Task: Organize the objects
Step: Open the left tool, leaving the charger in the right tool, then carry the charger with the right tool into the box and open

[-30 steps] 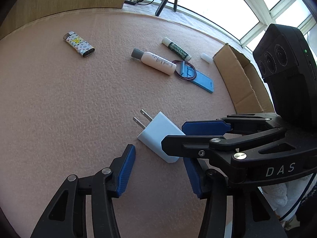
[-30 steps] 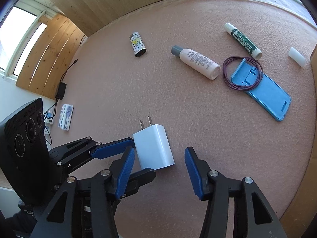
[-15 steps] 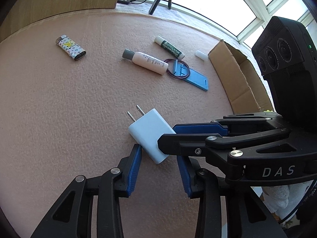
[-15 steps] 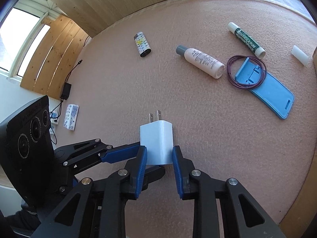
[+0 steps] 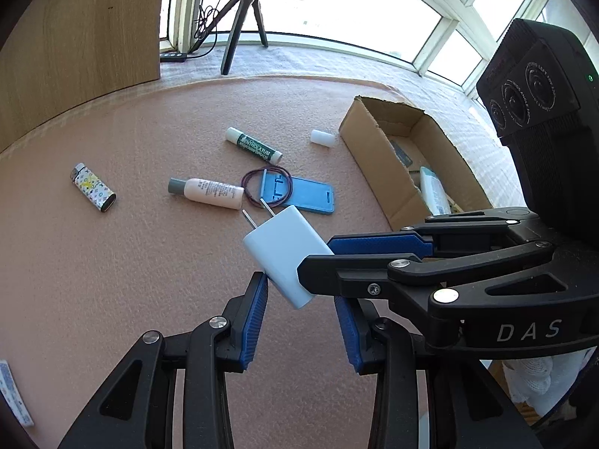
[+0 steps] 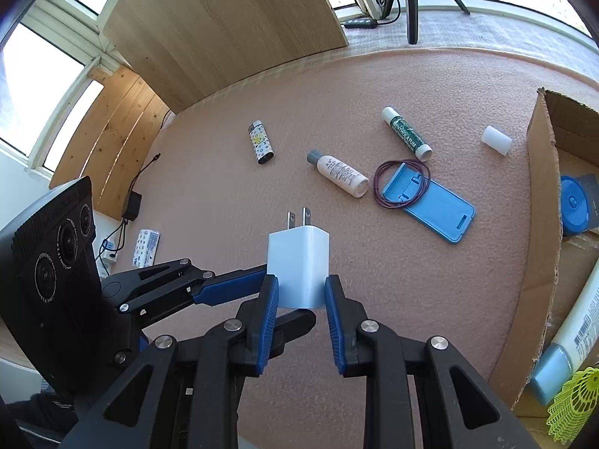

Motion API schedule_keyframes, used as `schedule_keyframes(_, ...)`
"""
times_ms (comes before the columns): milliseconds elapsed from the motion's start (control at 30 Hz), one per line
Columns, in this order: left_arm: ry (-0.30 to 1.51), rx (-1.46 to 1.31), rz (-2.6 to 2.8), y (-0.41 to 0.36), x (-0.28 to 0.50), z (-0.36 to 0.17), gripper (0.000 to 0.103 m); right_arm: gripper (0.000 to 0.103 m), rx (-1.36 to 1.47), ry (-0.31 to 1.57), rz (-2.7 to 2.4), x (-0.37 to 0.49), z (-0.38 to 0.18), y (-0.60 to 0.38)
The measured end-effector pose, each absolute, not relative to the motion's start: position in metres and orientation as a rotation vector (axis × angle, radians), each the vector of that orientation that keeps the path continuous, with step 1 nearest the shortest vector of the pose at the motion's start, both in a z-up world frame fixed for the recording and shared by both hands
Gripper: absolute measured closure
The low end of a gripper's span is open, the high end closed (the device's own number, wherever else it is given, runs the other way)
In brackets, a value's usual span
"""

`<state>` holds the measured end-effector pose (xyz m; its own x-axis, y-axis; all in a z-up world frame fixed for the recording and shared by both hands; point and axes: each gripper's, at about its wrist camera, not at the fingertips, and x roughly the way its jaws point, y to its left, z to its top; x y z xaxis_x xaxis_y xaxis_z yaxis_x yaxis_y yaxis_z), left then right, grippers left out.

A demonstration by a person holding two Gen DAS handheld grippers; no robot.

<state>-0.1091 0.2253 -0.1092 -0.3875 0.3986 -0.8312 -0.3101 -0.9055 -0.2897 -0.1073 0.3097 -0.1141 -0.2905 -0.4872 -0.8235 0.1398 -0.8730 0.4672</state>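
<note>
The white charger [image 6: 298,265] sits clamped between the blue pads of the right gripper [image 6: 300,301], prongs pointing away from the camera, its body lifted off the pink mat [image 6: 209,172]. In the left wrist view the same charger [image 5: 285,254] hangs tilted, with the right gripper's [image 5: 322,258] fingers reaching in from the right across it. The left gripper [image 5: 301,314] is partly open just beneath the charger; one blue pad [image 5: 254,318] lies close against the charger's lower edge, the other stands clear, so it grips nothing.

Beyond the charger lie a small lotion bottle [image 6: 338,174] on its side and, just right of it, a blue phone stand [image 6: 430,198] with a purple cord loop [image 6: 400,183] draped around its near end. Farther back rest a green-labelled balm stick [image 6: 406,134] and, well apart to the left, a patterned lighter [image 6: 261,143]. A white cap [image 6: 496,140] lies near the open cardboard box [image 6: 541,205] at the mat's right edge. Inside the box show a blue round container [image 6: 572,204], a pale tube [image 6: 569,340] and a yellow shuttlecock [image 6: 574,400].

Off the mat's left side, on the floor, sit a power adapter [image 6: 131,202] with its cable and a tissue pack [image 6: 146,247]. A tripod [image 5: 241,30] stands by the window behind the mat.
</note>
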Motion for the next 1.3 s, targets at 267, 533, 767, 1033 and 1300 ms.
schedule_keyframes(267,-0.016,-1.322,2.25,0.286,-0.133,-0.084,0.063,0.08,1.517,-0.495,-2.349,-0.102,-0.087,0.362)
schedule_keyframes(533,0.059,-1.283,2.164,0.356,-0.15,-0.084,0.063,0.08,1.516,-0.554,-2.468,-0.09,-0.08,0.424)
schedule_keyframes(767,0.092,-1.285,2.119,0.398,-0.162,-0.093,0.063,0.08,1.536,-0.605,-2.517,-0.085,-0.086,0.462)
schedule_keyframes(1033,0.119,-1.319,2.09,0.417,-0.171,-0.11,0.063,0.08,1.568,-0.643,-2.511,-0.085,-0.102,0.483)
schedule_keyframes(1300,0.131,-1.337,2.083,0.419,-0.174,-0.117,0.063,0.08,1.582,-0.649,-2.499,-0.085,-0.11,0.487)
